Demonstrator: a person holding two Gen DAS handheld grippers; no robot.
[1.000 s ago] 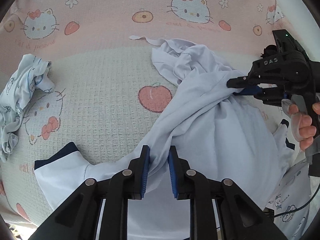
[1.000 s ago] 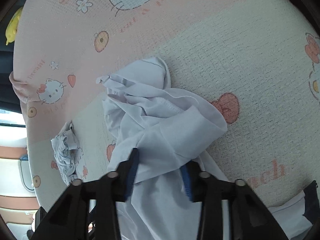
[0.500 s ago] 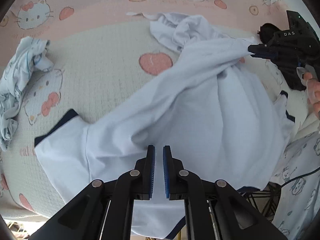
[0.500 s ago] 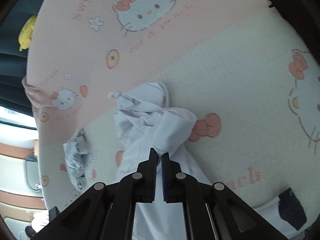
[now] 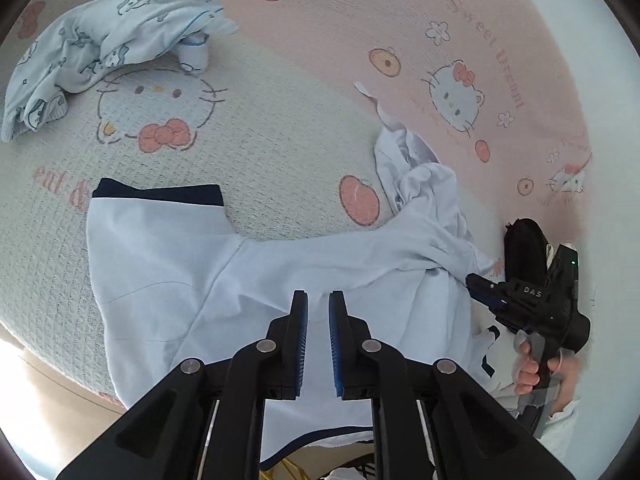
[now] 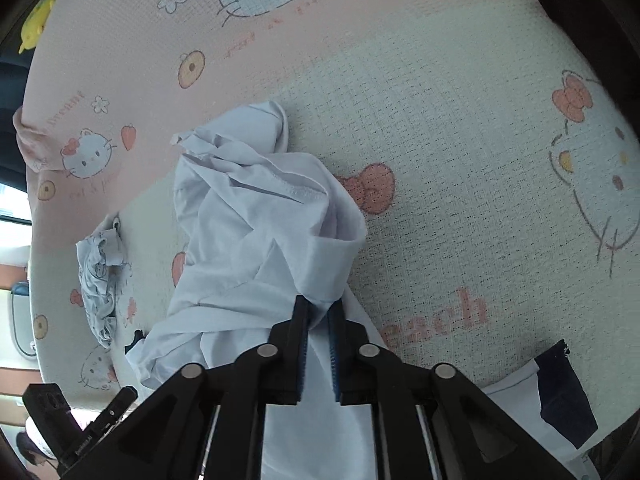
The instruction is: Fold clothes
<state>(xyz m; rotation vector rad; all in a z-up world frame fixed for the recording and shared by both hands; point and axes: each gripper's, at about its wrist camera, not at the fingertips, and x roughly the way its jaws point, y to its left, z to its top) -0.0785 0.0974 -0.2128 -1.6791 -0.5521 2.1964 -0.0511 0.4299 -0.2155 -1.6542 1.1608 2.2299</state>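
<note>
A pale blue shirt (image 5: 280, 280) with navy trim lies partly spread on the bed. One sleeve with a navy cuff (image 5: 160, 194) lies flat at the left, and the far part is bunched. My left gripper (image 5: 318, 308) sits low over the shirt's middle, its pads nearly together on a thin fold of the fabric. My right gripper (image 5: 474, 280), held by a hand (image 5: 528, 372), pinches the shirt's bunched right side. In the right wrist view my right gripper (image 6: 318, 316) is shut on a twisted wad of the shirt (image 6: 260, 240), and the other navy cuff (image 6: 560, 392) lies at the lower right.
A crumpled patterned garment (image 5: 100, 40) lies at the far left of the cartoon-cat bed cover (image 5: 280, 120); it also shows as a small patterned garment (image 6: 100, 280). A black object (image 5: 524, 244) rests by the right gripper. The bed's near edge (image 5: 60, 360) runs at the lower left.
The right gripper, open around the shirt a second ago, has shut on its bunched part. The left gripper's pads came closer together, and the shirt has been drawn out flatter between the two.
</note>
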